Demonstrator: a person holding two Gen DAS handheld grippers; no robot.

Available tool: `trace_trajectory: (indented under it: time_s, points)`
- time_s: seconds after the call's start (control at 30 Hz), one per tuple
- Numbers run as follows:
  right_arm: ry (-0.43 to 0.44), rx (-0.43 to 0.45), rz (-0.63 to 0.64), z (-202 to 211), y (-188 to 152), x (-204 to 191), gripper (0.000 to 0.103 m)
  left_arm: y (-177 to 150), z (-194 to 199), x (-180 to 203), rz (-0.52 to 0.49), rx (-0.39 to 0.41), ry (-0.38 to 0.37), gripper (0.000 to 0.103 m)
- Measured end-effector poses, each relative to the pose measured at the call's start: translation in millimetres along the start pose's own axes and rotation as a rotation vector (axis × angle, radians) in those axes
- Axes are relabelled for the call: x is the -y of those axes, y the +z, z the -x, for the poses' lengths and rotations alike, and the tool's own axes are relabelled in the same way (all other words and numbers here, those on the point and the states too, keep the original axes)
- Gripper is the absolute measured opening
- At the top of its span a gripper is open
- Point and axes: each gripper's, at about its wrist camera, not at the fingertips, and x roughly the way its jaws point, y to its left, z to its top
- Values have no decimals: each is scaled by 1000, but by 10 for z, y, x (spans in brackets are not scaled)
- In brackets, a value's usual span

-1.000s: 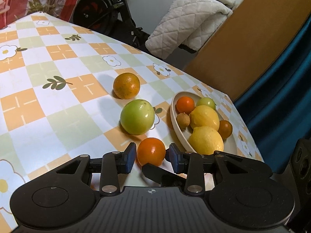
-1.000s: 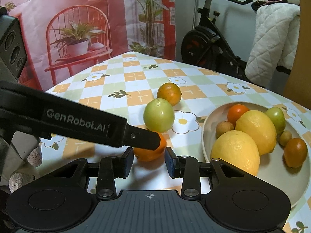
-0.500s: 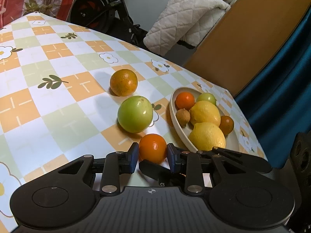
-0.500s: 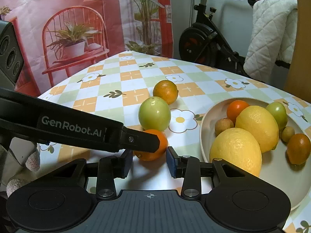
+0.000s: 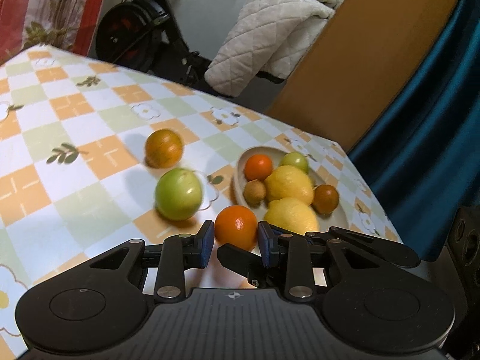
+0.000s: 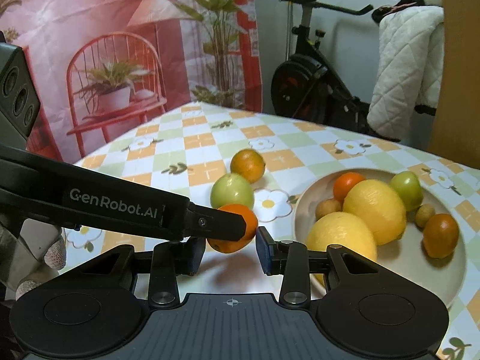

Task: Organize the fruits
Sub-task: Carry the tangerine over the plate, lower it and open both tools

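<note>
Bowl [image 6: 456, 273] w/ 2 lemons [image 6: 373, 210], sm. fruits.

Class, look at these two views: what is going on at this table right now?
A person is sorting fruit with two handheld grippers. The left gripper is shut on an orange. The right gripper sits beside it, empty. A green fruit and a darker orange lie on the table; lemons and smaller fruit fill the bowl.

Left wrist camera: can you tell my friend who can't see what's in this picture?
The left gripper is shut on a small orange over a checked tablecloth. A green fruit and an orange-brown fruit lie beyond it, left of a bowl of lemons and small fruits.
</note>
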Motion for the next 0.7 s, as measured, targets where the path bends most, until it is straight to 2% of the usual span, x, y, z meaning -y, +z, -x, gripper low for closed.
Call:
trace_trajectory:
  time_s: [0.4, 0.7]
  points:
    - [-70, 108, -62, 439, 32, 366, 35, 174, -118, 554, -128, 12, -40, 33]
    - [-130, 139, -150, 586, -56, 783, 35, 234, -464, 920, -191, -29, -66, 33]
